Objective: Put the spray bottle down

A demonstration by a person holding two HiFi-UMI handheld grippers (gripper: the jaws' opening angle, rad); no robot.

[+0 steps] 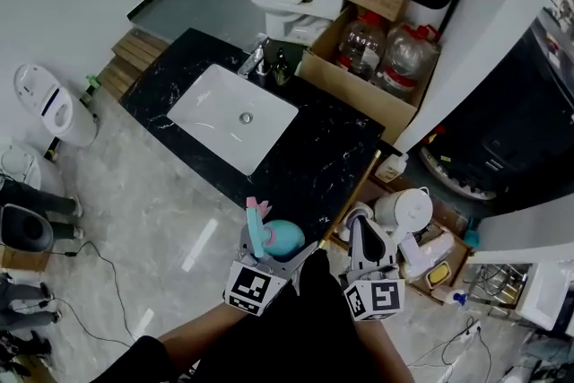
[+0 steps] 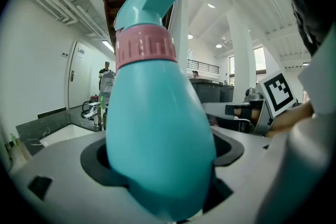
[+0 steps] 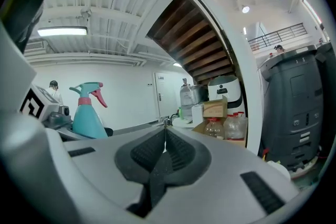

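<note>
Spray bottle (image 2: 157, 128) clamped upright in left tool (image 1: 272, 245)

The spray bottle (image 1: 280, 235) has a rounded turquoise body that becomes narrow toward the top, a pink ribbed collar (image 2: 145, 49), a turquoise spray head and a pink trigger (image 3: 100, 96). It stands almost upright, tilted a little. The jaws of the left gripper (image 1: 278, 248) press on the wide lower part of its body. From above it shows at the near edge of the black counter (image 1: 314, 166).
</note>
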